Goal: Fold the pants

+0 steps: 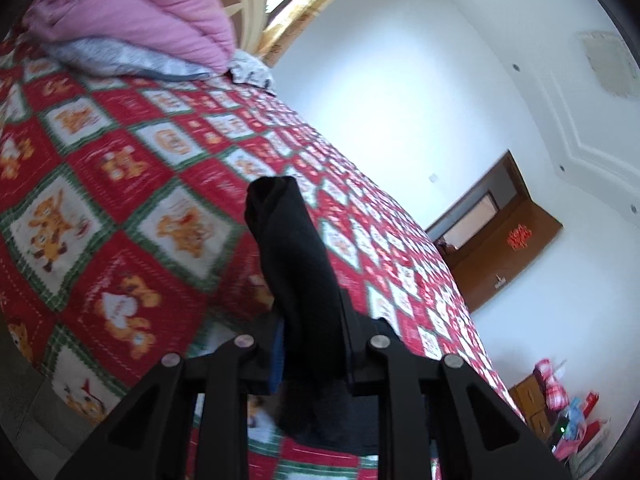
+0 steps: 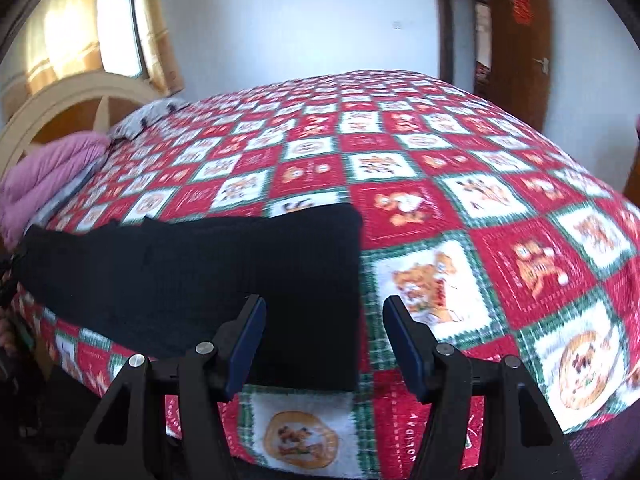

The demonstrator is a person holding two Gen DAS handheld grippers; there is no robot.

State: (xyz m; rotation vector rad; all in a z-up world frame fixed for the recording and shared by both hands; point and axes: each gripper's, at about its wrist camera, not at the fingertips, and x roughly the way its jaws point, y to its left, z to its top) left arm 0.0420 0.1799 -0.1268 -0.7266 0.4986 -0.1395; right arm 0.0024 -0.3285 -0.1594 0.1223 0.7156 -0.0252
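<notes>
The black pants (image 2: 200, 276) lie on the red, white and green patterned bedspread (image 2: 460, 208), stretching from the bed's near edge off to the left. My right gripper (image 2: 324, 312) is open just above the pants' right end, holding nothing. My left gripper (image 1: 310, 320) is shut on a bunched fold of the black pants (image 1: 292, 252), which sticks up between its fingers above the bedspread (image 1: 120, 200).
A pink quilt (image 1: 132, 12) and grey pillows (image 1: 120, 58) lie at the head of the bed by a cream headboard (image 2: 72, 100). A brown door (image 2: 516, 40) stands in the far wall. Cluttered drawers (image 1: 560, 404) sit beyond the bed's far side.
</notes>
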